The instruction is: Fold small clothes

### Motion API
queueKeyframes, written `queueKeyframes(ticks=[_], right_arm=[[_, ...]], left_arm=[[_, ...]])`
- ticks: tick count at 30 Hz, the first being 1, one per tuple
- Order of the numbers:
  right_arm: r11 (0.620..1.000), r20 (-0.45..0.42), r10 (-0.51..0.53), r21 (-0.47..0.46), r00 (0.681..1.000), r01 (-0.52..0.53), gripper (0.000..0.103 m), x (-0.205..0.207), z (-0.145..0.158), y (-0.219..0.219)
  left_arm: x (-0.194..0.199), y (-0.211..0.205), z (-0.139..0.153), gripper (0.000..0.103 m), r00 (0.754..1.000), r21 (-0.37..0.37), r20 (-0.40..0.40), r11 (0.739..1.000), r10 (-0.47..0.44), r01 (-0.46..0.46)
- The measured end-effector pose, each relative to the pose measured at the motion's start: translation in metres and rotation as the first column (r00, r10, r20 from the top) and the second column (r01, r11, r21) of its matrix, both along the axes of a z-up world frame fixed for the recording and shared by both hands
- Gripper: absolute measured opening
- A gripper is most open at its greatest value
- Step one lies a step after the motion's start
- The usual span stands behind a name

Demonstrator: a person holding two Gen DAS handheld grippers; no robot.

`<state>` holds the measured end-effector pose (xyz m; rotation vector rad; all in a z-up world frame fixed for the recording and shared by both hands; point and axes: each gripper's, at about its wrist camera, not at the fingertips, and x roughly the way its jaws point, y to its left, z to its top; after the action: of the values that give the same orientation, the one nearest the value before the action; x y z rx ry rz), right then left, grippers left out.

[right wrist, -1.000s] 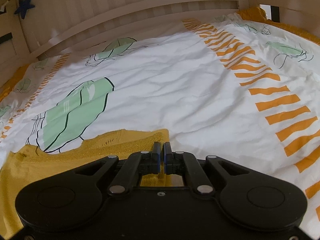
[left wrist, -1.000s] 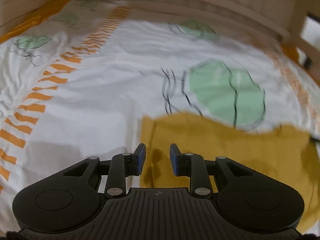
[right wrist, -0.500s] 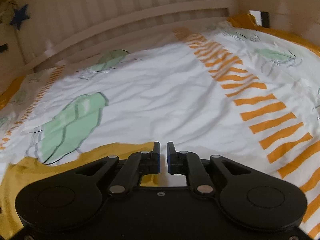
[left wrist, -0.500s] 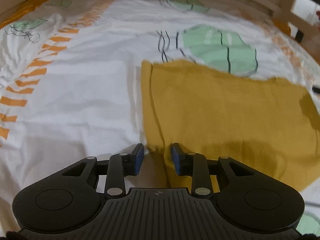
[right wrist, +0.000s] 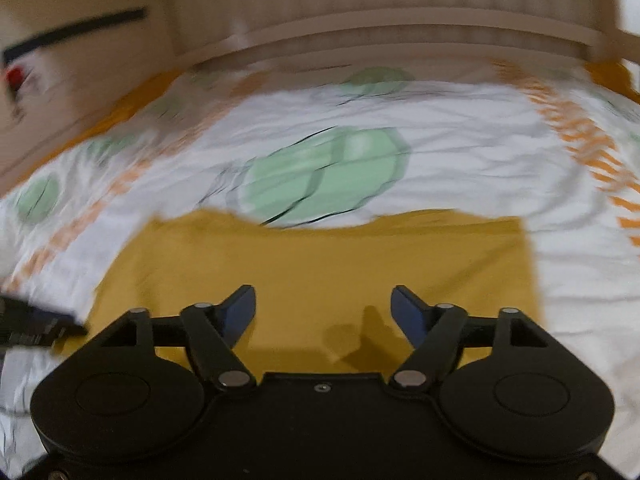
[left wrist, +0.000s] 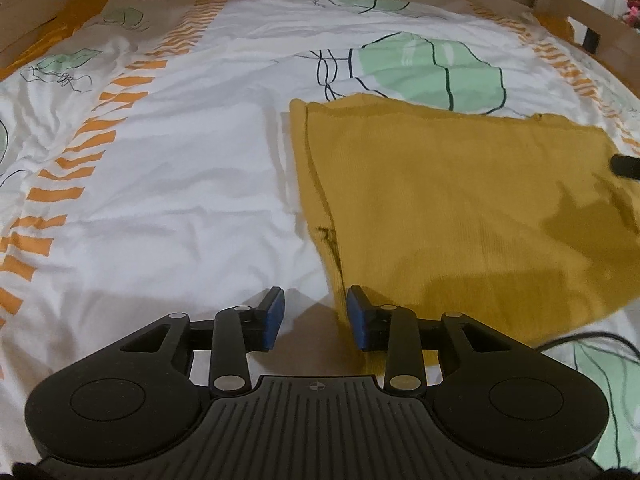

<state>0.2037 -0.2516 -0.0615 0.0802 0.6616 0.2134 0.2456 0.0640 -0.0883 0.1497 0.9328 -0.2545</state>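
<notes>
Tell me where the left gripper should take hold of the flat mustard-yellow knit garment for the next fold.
Probably the near left corner of the mustard-yellow knit garment, where its seamed side edge ends just ahead of the left gripper. Come in low from the white printed bedsheet side; the jaws are opening and straddle that edge already, and the cloth lies flat.

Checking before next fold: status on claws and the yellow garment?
Left claw opening, astride yellow garment edge. Right claw opening over it, nothing gripped. Garment flat on bedsheet. Nothing in the way.
</notes>
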Motion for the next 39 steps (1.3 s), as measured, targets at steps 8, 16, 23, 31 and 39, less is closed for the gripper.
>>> queueKeyframes(ticks=[8, 16, 23, 31, 39], right_arm=[[0.984, -0.1, 0.092, -0.144, 0.991, -0.106, 0.09, 0.0, -0.03, 0.072], [0.959, -0.087, 0.199, -0.188, 0.976, -0.212, 0.093, -0.034, -0.038, 0.118], [0.959, -0.041, 0.242, -0.143, 0.969, -0.246, 0.093, -0.053, -0.029, 0.121], [0.976, -0.046, 0.197, -0.079, 0.979, -0.201, 0.094, -0.074, -0.024, 0.105], [0.98, -0.031, 0.195, -0.039, 0.98, -0.196, 0.094, -0.08, -0.018, 0.102]], left_arm=[[-0.024, 0.007, 0.003, 0.034, 1.0, 0.043, -0.014, 0.999, -0.009, 0.01], [-0.055, 0.016, 0.019, 0.034, 1.0, 0.019, 0.027, 1.0, -0.008, 0.008], [-0.048, 0.004, 0.035, 0.034, 0.996, -0.045, 0.081, 0.999, -0.027, 0.03], [-0.034, -0.01, 0.016, 0.034, 0.996, -0.125, 0.029, 0.988, -0.082, 0.085], [-0.035, -0.005, 0.004, 0.034, 0.997, -0.16, 0.008, 0.984, -0.073, 0.074]])
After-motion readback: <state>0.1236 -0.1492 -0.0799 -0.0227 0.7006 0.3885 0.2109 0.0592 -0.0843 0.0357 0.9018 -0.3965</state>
